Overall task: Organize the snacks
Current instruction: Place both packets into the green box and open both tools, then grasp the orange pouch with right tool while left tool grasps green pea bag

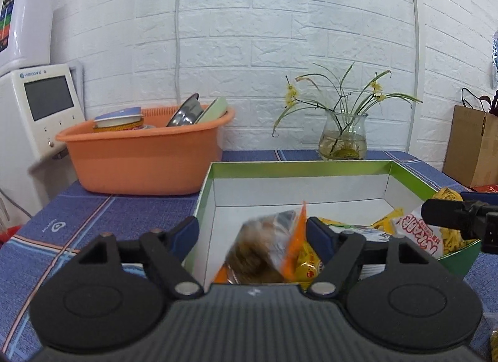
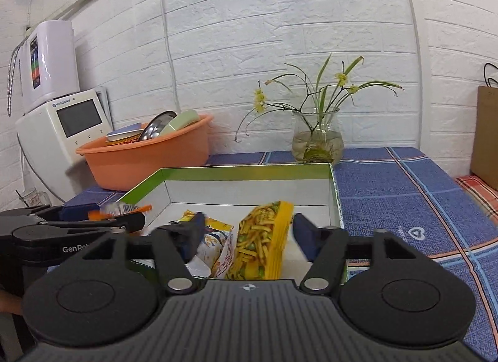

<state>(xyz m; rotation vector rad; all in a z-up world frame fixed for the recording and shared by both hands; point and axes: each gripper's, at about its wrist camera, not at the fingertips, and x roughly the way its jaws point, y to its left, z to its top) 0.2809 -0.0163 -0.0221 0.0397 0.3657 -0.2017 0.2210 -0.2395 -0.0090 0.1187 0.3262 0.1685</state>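
Observation:
A green-rimmed white box (image 1: 295,165) (image 2: 242,170) stands on the blue checked tablecloth and holds several snack packets. My left gripper (image 1: 252,232) hovers over the box's near left corner. A blurred orange-and-clear packet (image 1: 264,250) with brown contents hangs between its fingers; the left pad stands clear of it. My right gripper (image 2: 250,232) is open over the box's near right part. A yellow packet of sticks (image 2: 261,243) stands tilted between its fingers, apart from the left pad. A red-and-white packet (image 1: 417,231) leans on the right wall. Each gripper shows at the edge of the other view.
An orange basin (image 1: 140,156) with dishes sits at the back left beside a white appliance (image 1: 40,106). A glass vase (image 1: 342,137) with a plant stands behind the box. A brown paper bag (image 1: 473,147) is at the far right.

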